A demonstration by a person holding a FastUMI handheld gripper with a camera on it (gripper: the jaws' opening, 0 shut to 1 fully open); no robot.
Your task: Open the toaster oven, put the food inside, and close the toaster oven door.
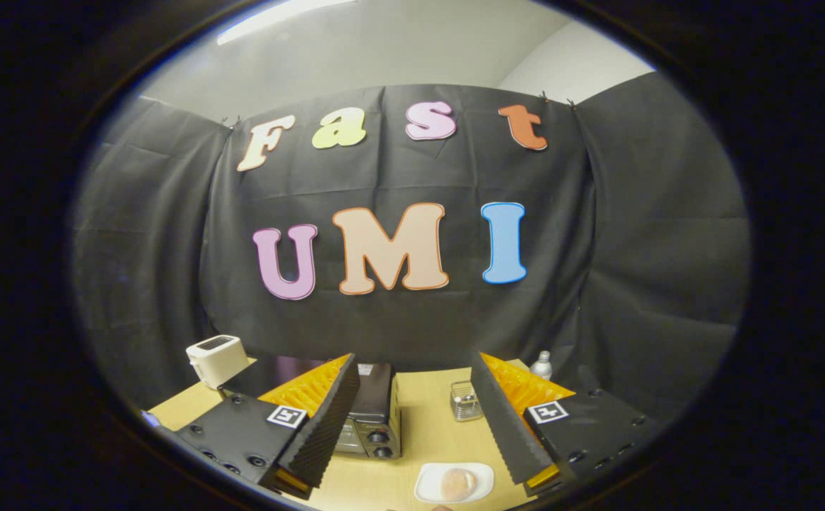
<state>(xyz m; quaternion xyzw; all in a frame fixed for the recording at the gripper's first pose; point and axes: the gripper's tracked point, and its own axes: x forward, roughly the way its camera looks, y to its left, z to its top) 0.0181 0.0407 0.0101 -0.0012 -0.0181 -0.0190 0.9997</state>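
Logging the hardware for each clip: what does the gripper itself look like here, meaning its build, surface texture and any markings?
The gripper has two long, wedge-shaped fingers with ribbed inner faces. Each sits on a flat black block with round screw holes, and each block carries a small square black-and-white tag. Ridged orange panels show behind the fingers.

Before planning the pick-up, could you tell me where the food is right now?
In the gripper view, the food lies on a white plate on the wooden table, between the open gripper's fingers, nearer than the toaster oven.
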